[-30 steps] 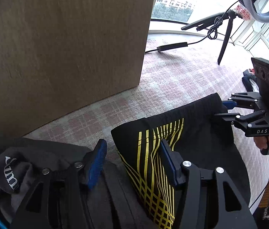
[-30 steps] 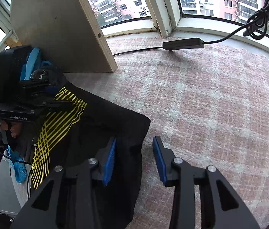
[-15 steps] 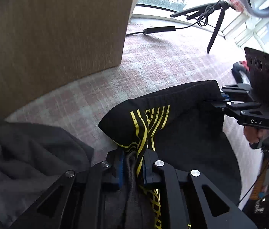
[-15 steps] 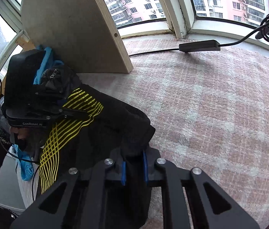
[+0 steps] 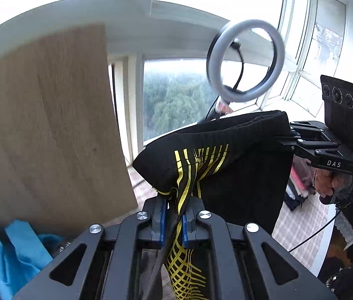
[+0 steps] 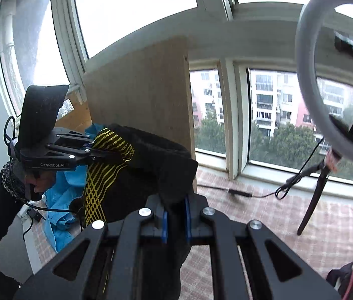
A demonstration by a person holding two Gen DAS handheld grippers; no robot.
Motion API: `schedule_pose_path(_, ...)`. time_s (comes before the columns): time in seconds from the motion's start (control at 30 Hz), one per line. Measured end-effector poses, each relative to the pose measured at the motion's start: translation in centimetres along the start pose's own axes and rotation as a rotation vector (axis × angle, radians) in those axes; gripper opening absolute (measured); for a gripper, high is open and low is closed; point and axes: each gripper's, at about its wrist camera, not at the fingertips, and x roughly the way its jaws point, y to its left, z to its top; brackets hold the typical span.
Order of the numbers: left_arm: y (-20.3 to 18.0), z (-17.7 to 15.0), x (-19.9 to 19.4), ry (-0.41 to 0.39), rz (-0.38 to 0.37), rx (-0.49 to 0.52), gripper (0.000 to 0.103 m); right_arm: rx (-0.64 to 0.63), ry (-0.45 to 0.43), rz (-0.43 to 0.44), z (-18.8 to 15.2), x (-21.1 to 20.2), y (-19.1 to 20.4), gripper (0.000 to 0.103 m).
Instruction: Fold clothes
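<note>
Above the plaid surface (image 6: 301,215), left claw (image 5: 174,218) and right claw (image 6: 176,218) each clamp the black garment (image 5: 239,165), hanging unfolded toward six o'clock, folding barely begun.

A pink-and-cream checked woven cover (image 6: 271,215) spread across the surface below the windows. On it lay a thin black cable with a slim black inline box (image 6: 239,192), and a dark tripod leg (image 6: 313,201) stood on it. A crumpled bright blue cloth (image 6: 58,215) rested at its left edge.
</note>
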Motion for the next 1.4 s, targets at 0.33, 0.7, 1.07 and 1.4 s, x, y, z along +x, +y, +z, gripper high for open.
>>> schedule_pose_path(0.33, -11.9, -2.8, -11.2, -0.180, -0.033, 0.186, 0.005, -0.214, -0.169, -0.070, 0.6, -16.0, 8.4, 0.009)
schedule_pose_path(0.7, -24.0, -29.8, -0.5, 0.279, -0.260, -0.035, 0.005, -0.018, 0.312, -0.081, -29.3, -15.6, 10.1, 0.009)
schedule_pose_path(1.07, -30.8, -36.7, -2.7, 0.362, -0.227, -0.002, 0.008, -0.112, 0.482, 0.028, -38.8, -18.5, 11.6, 0.009)
schedule_pose_path(1.4, -23.9, -37.2, -6.6, 0.463, -0.182, -0.065, 0.017, -0.113, 0.682, 0.200, -37.9, -23.1, 9.2, 0.019)
